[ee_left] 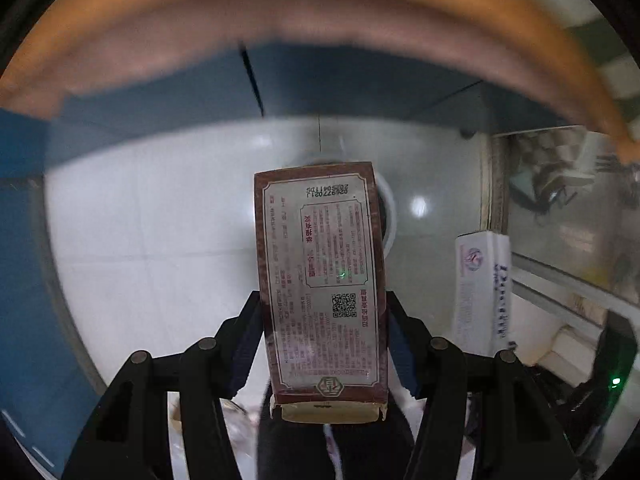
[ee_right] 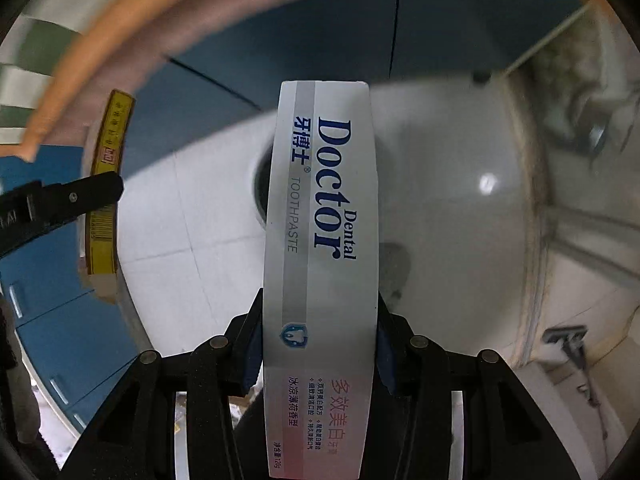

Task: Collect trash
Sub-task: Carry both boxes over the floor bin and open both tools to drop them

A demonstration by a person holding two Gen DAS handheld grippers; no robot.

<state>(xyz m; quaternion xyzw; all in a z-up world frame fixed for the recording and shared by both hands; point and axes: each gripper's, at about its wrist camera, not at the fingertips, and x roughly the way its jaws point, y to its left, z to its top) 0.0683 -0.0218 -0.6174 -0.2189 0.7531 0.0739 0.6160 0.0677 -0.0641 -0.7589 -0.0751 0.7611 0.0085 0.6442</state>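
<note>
My left gripper (ee_left: 322, 312) is shut on a brown printed carton (ee_left: 322, 280) that stands upright between its fingers, held in the air over a white tiled floor. My right gripper (ee_right: 318, 332) is shut on a white "Doctor Dental" toothpaste box (ee_right: 322, 240), also held up. The toothpaste box also shows in the left wrist view (ee_left: 482, 288) at the right. In the right wrist view the brown carton's yellow edge (ee_right: 106, 200) and the left gripper's fingers (ee_right: 80, 196) show at the left.
An orange-pink rim (ee_left: 320, 12) curves across the top of both views. Blue cabinet panels (ee_left: 24, 280) lie behind and to the left. A round white fixture (ee_right: 260, 184) sits on the floor behind the boxes. A glass pane (ee_left: 568, 208) stands at the right.
</note>
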